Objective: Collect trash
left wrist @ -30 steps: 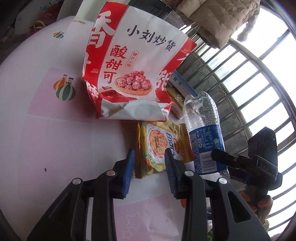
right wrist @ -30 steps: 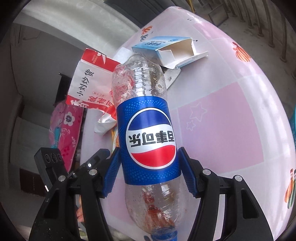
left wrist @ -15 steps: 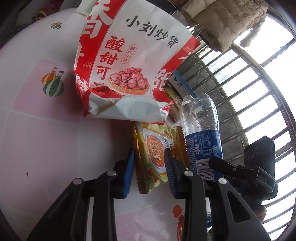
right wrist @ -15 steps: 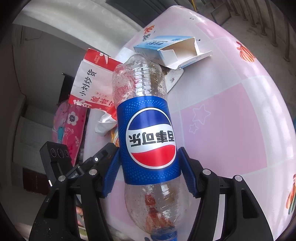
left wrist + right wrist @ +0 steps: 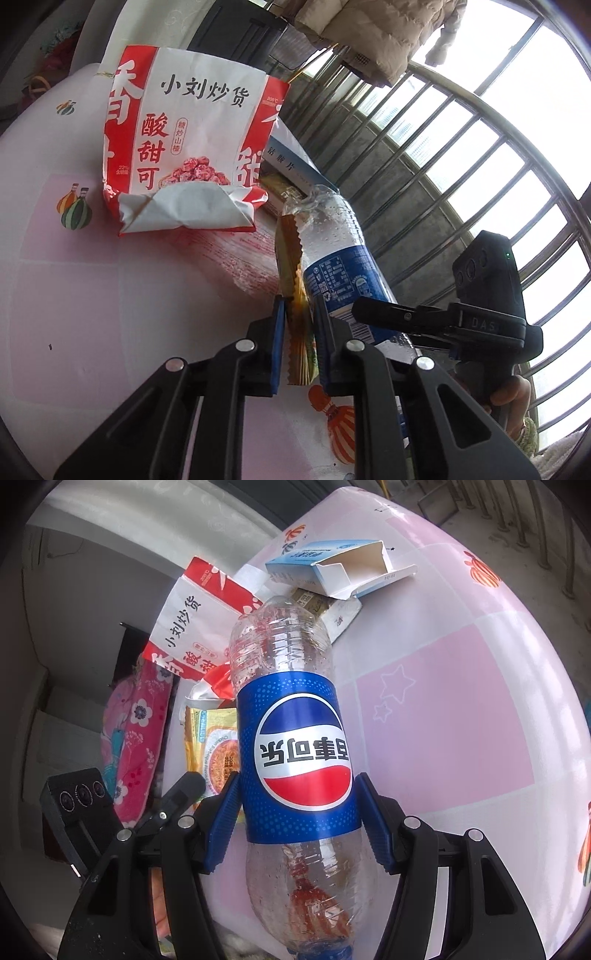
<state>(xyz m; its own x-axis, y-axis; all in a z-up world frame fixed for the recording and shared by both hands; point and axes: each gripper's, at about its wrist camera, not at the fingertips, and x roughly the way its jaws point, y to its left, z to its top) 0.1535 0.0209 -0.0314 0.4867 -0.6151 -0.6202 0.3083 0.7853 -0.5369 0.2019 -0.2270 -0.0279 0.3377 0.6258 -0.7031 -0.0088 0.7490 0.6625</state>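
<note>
While the bench (image 5: 92,314) is stretching pink and white across the left half of the left wrist view, its bare cloth is offering the widest room there, with window bars (image 5: 461,155) closing in the upper right. In the right wrist view the bench edge is curving down the right side of the frame, and a broad bare stretch of cloth is lying right of the bottle. The left gripper (image 5: 298,341) is sitting at lower centre, its jaws nearly together and pinching the yellow snack wrapper (image 5: 291,280) edge-on between the blue pads. The right gripper (image 5: 297,823) is occupying the bottom of its own view, jaws spread wide and clamping the blue label of the Pepsi bottle (image 5: 291,746), which is pointing up the frame with its cap end at the bottom. Just beside the wrapper on its right, that bottle is showing in the left wrist view too. The red-and-white snack bag (image 5: 184,158) is lying on the bench at upper left, and the open blue-and-white carton (image 5: 332,565) is resting beyond the bottle at top centre, over a small flattened packet.
</note>
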